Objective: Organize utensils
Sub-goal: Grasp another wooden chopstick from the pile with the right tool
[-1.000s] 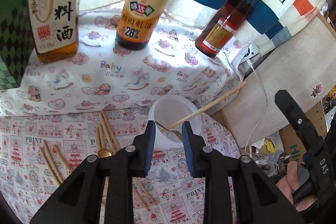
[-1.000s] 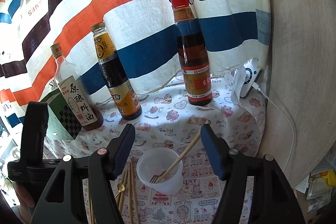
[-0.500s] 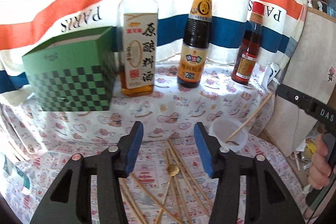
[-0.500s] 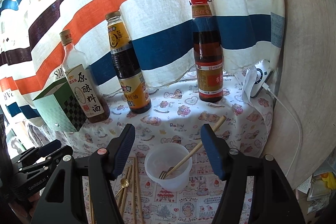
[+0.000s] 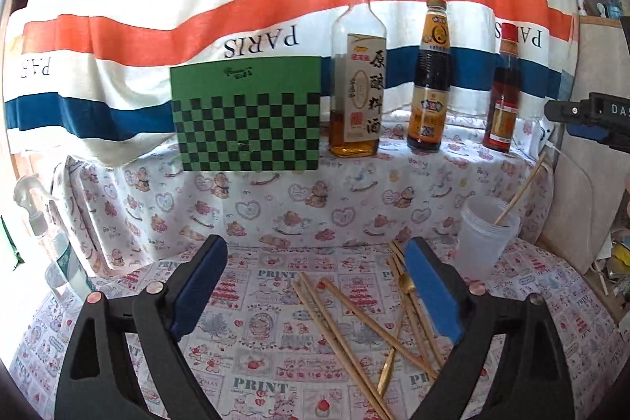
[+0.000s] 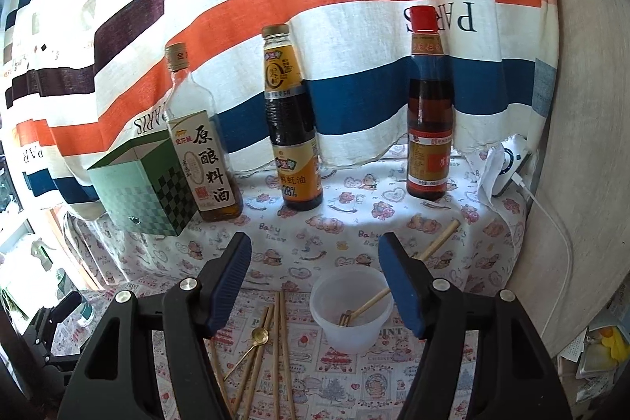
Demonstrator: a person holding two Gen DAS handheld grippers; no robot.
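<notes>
Striped curtain (image 5: pixel 275 6), lettered "PARIS", fills the background from 9 to 3 o'clock. Below it, a printed tablecloth (image 5: pixel 275 207) covers a raised ledge and the lower table surface. On the ledge stand, in descending size: a green checkered box (image 5: pixel 246 117) at 11 o'clock in the left wrist view; a clear bottle of amber liquid (image 5: pixel 356 73) just right of it; a dark sauce bottle (image 5: pixel 431 81) at 1 o'clock; a red-capped bottle (image 5: pixel 504 89) at 2 o'clock.

Left gripper (image 5: pixel 315 290), at 6 o'clock: jaws have just been opening and now stand wide, nothing between the pads. Right gripper (image 6: pixel 315 286), at 6 o'clock in its own view: jaws apart, empty, framing the plastic cup (image 6: pixel 350 313).

The cup stands on the lower surface, holding a wooden-handled fork (image 6: pixel 370 306) leaning toward 2 o'clock. Loose chopsticks (image 5: pixel 346 325) lie scattered left of the cup, a small gold spoon (image 6: pixel 258 335) among them.
</notes>
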